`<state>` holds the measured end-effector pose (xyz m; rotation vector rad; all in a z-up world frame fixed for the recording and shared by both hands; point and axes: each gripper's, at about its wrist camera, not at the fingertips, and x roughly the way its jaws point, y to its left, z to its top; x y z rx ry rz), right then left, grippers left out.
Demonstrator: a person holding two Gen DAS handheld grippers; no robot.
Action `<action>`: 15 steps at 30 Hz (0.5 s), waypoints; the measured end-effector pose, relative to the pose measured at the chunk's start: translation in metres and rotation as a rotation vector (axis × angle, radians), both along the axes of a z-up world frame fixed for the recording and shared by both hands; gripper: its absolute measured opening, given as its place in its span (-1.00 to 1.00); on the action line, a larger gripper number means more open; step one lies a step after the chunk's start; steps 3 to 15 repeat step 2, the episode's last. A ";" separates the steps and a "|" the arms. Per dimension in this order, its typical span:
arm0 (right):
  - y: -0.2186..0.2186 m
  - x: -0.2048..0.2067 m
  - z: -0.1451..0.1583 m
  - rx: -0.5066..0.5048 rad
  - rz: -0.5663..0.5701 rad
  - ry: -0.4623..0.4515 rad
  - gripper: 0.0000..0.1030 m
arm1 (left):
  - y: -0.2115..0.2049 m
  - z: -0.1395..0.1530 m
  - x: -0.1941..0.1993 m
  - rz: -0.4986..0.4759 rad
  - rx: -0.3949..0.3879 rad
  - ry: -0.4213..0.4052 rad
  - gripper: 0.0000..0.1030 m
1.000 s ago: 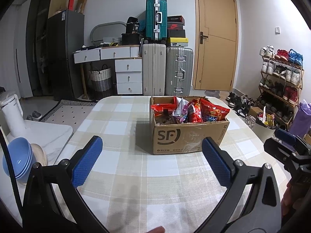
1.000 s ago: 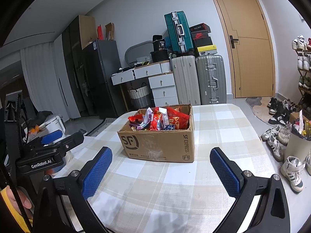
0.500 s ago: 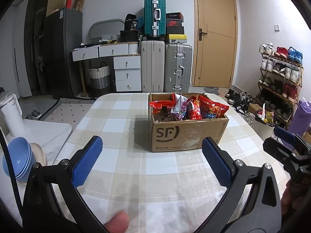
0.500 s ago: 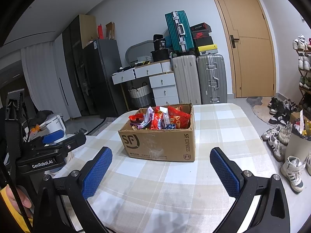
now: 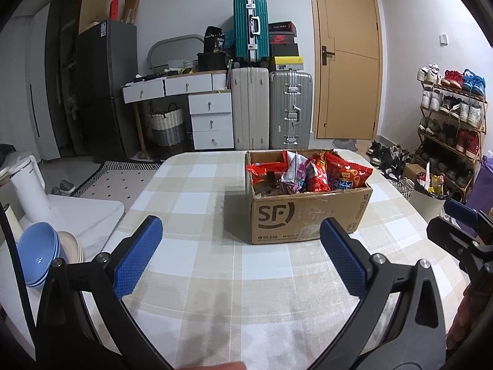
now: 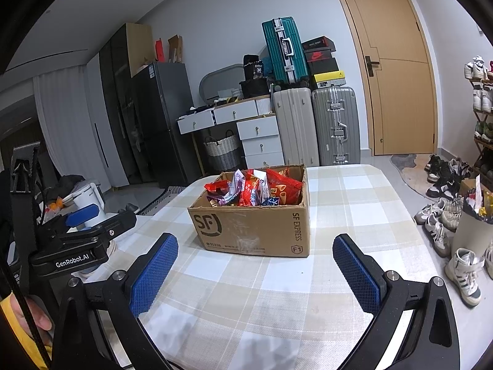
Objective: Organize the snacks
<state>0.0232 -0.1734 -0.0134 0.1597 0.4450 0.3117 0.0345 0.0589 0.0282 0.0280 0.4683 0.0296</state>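
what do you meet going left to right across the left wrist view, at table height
blue bowls → left gripper's left pad → snack box → left gripper's right pad → right gripper

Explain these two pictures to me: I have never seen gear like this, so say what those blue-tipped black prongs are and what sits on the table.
Each picture comes from a camera on a hand-held, two-finger gripper, looking along its fingers. A person holds one in each hand. The left gripper and the right gripper are both open and hold nothing. Each also shows at the edge of the other's view. On the checked table stands a cardboard box full of snack packets. Nothing has been taken out yet.
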 end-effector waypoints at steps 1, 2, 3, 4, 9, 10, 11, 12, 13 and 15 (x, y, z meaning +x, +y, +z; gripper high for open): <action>0.000 0.000 0.000 -0.001 0.000 0.001 0.99 | 0.001 0.000 0.000 0.001 -0.002 -0.004 0.98; -0.001 0.000 0.001 -0.003 0.000 0.001 0.99 | 0.002 0.000 0.001 0.000 -0.012 0.001 0.98; -0.001 0.000 0.001 -0.003 0.000 0.001 0.99 | 0.002 0.000 0.001 0.000 -0.012 0.001 0.98; -0.001 0.000 0.001 -0.003 0.000 0.001 0.99 | 0.002 0.000 0.001 0.000 -0.012 0.001 0.98; -0.001 0.000 0.001 -0.003 0.000 0.001 0.99 | 0.002 0.000 0.001 0.000 -0.012 0.001 0.98; -0.001 0.000 0.001 -0.003 0.000 0.001 0.99 | 0.002 0.000 0.001 0.000 -0.012 0.001 0.98; -0.001 0.000 0.001 -0.003 0.000 0.001 0.99 | 0.002 0.000 0.001 0.000 -0.012 0.001 0.98; -0.001 0.000 0.001 -0.003 0.000 0.001 0.99 | 0.002 0.000 0.001 0.000 -0.012 0.001 0.98; -0.001 0.000 0.001 -0.003 0.000 0.001 0.99 | 0.002 0.000 0.001 0.000 -0.012 0.001 0.98; -0.001 0.000 0.001 -0.003 0.000 0.001 0.99 | 0.002 0.000 0.001 0.000 -0.012 0.001 0.98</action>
